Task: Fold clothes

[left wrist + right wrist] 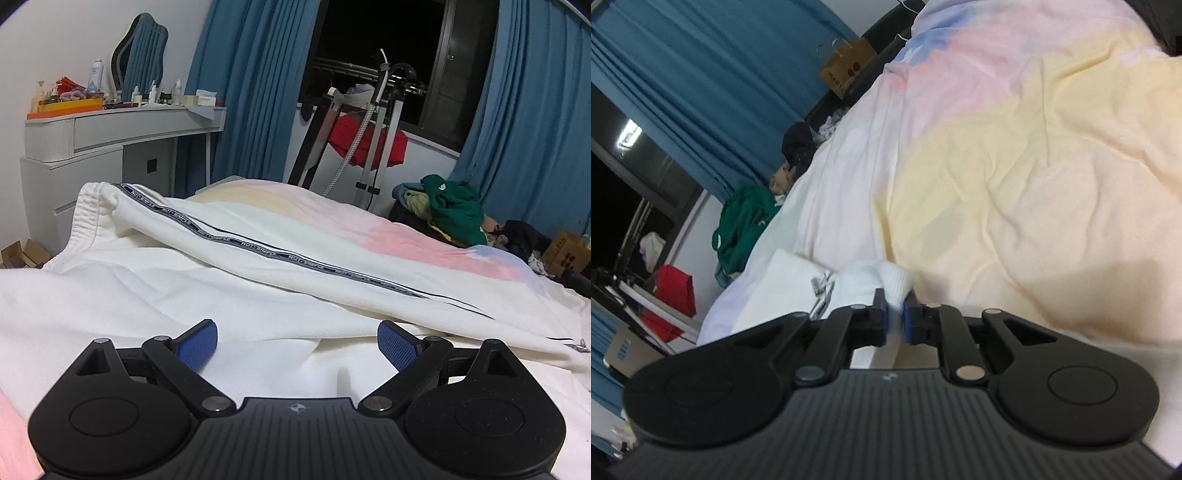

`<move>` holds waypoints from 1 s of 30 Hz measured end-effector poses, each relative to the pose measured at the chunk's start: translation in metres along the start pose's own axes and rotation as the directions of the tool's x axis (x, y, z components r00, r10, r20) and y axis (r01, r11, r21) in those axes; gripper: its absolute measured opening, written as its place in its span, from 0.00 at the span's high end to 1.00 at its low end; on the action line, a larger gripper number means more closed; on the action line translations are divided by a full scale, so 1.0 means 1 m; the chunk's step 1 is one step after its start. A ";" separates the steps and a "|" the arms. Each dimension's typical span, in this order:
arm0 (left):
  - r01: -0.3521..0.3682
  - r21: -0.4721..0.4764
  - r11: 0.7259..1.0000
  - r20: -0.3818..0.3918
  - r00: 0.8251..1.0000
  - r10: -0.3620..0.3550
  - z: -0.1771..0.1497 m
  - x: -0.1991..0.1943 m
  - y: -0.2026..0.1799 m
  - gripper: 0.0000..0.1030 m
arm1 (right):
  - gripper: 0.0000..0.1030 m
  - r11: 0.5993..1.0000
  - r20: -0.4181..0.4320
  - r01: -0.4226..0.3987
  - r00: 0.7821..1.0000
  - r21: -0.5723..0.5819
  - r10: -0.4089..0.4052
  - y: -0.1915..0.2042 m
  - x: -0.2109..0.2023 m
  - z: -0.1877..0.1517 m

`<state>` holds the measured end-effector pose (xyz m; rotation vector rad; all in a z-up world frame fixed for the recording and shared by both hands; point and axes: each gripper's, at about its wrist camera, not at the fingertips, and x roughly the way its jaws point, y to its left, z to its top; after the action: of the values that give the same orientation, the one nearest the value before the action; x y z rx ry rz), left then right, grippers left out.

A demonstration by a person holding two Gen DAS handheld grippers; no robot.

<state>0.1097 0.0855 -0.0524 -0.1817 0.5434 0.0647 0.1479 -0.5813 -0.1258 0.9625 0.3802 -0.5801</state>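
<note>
Folding these white track trousers (258, 258) on the bed (1015, 166), we are in the middle of carrying one end over. Our right gripper (894, 319) has its fingers nearly together, with a ribbed white cuff (894, 280) between the blue pads; the wrist view is blurred right there, so we judge the pinch to be light. Our left gripper (297, 343) hovers low over the white cloth with its fingers spread wide and nothing between them.

To do this step well, we would bring the cuff end straight along the leg toward the waistband (88, 214), not across it, and lay it down before letting go fully — otherwise the fabric bunches. The left gripper seems best used to pin the lower layer flat, or to smooth the ridge that stands up in front of it.

In the left wrist view the trousers lie lengthwise across the bed: the elastic waistband sits at the upper left, near the dressing table (110, 140), and the leg runs down to the lower right. The dark lettered side stripe (280, 254) marks that long axis plainly. The upper leg rests as a raised fold on top of the flatter layer nearest us, so the layers are not yet squared.
</note>
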 end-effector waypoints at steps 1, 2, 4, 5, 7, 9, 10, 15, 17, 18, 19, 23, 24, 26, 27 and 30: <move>-0.011 0.032 0.999 -0.007 1.000 0.012 0.000 0.000 -0.004 0.08 | 0.82 1.000 -0.004 0.020 1.000 -0.010 -0.020 0.003 -0.006 -0.001; -0.019 0.060 0.998 -0.014 1.000 0.020 -0.001 -0.001 -0.008 0.08 | 0.82 0.999 -0.008 0.038 0.999 -0.021 -0.038 0.007 -0.012 -0.003; -0.031 0.113 0.993 -0.026 0.999 0.034 -0.005 -0.003 -0.015 0.08 | 0.81 0.997 -0.010 0.045 0.999 -0.055 -0.046 0.013 -0.032 -0.008; -0.029 0.127 0.992 -0.032 0.999 0.033 -0.006 -0.004 -0.018 0.08 | 0.78 0.996 -0.009 0.045 0.999 -0.076 -0.045 0.014 -0.043 -0.010; -0.014 0.142 0.990 -0.041 0.999 0.020 -0.009 -0.008 -0.020 0.08 | 0.66 0.991 0.005 0.044 0.999 -0.130 -0.044 0.022 -0.067 -0.016; 0.001 0.160 0.987 -0.034 0.999 0.005 -0.010 -0.015 -0.021 0.08 | 0.50 0.984 0.023 0.040 0.999 -0.176 -0.037 0.027 -0.098 -0.021; 0.007 0.169 0.986 -0.030 1.000 -0.002 -0.010 -0.018 -0.021 0.08 | 0.39 0.979 0.032 0.034 0.999 -0.199 -0.028 0.028 -0.115 -0.025; 0.037 0.163 0.986 -0.038 0.999 -0.031 -0.011 -0.034 -0.015 0.08 | 0.19 0.952 -0.001 -0.027 1.000 -0.305 0.028 0.037 -0.179 -0.056; 0.047 0.149 0.988 -0.043 0.998 -0.041 -0.010 -0.043 -0.009 0.08 | 0.19 0.942 -0.029 -0.051 0.999 -0.332 0.044 0.040 -0.193 -0.065; 0.047 0.145 0.988 -0.042 0.998 -0.041 -0.010 -0.048 -0.006 0.08 | 0.19 0.937 -0.038 -0.060 0.998 -0.345 0.050 0.041 -0.199 -0.068; 0.046 0.141 0.989 -0.040 0.998 -0.040 -0.009 -0.054 -0.003 0.08 | 0.19 0.931 -0.045 -0.069 0.997 -0.358 0.056 0.043 -0.204 -0.071; 0.042 0.124 0.991 -0.044 0.998 -0.037 -0.007 -0.074 0.012 0.06 | 0.19 0.904 -0.035 -0.065 0.998 -0.422 0.056 0.049 -0.213 -0.080; 0.040 0.118 0.992 -0.049 0.998 -0.034 -0.007 -0.078 0.016 0.05 | 0.19 0.898 -0.034 -0.060 0.998 -0.437 0.050 0.050 -0.212 -0.082; 0.038 0.095 0.995 -0.072 0.997 -0.031 -0.006 -0.085 0.027 0.04 | 0.19 0.884 -0.034 -0.052 0.999 -0.464 0.041 0.053 -0.211 -0.087; 0.039 0.077 0.996 -0.087 0.996 -0.032 -0.004 -0.087 0.034 0.04 | 0.19 0.878 -0.044 -0.058 0.998 -0.474 0.043 0.054 -0.210 -0.089; 0.036 0.004 0.999 -0.139 0.990 -0.035 0.002 -0.091 0.057 0.03 | 0.19 0.864 -0.063 -0.070 0.997 -0.498 0.044 0.058 -0.208 -0.093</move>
<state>0.0266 0.1408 -0.0117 -0.1909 0.6789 0.0158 0.0157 -0.4165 -0.0236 0.4827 0.5148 -0.3733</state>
